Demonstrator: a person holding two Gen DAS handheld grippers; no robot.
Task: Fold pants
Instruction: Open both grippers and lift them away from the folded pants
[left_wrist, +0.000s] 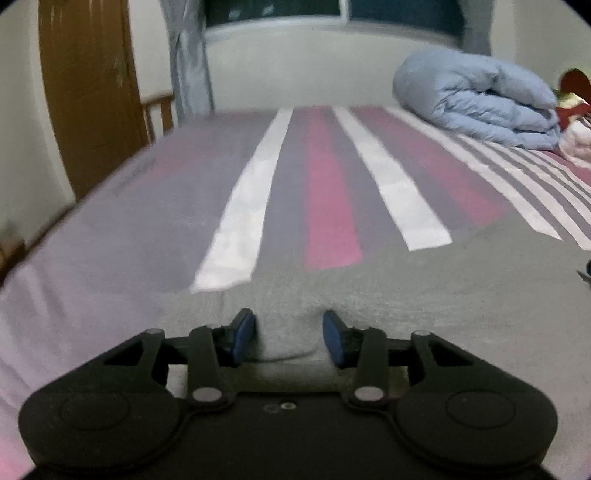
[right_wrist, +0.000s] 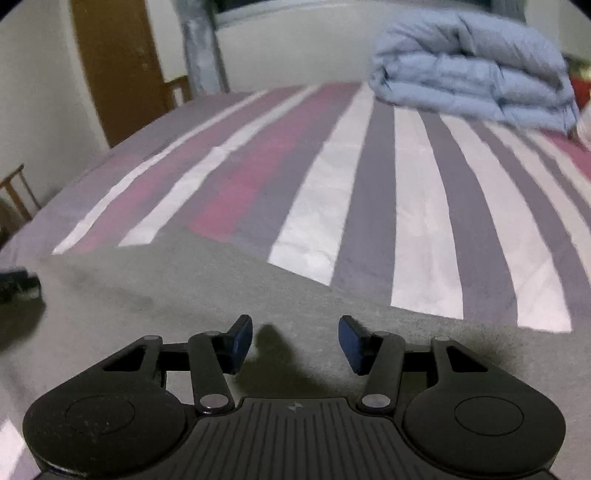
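Both claws, left claw and right claw, gape empty over flat grey pants.

Striped bedsheet, pink, grey, white. Blue duvet rolled at 2 o'clock. Brown door at 10. Grey curtain, dark window at 12. Pale walls.

The left gripper is matte black plastic with two round housings at its base, one on each side. Slim black link arms run forward from grey rivets to blue pads on the fingertips. A small screw sits on the flat plate behind the fingers. The right gripper has the same build, with a ribbed plate carrying a tiny round mark.
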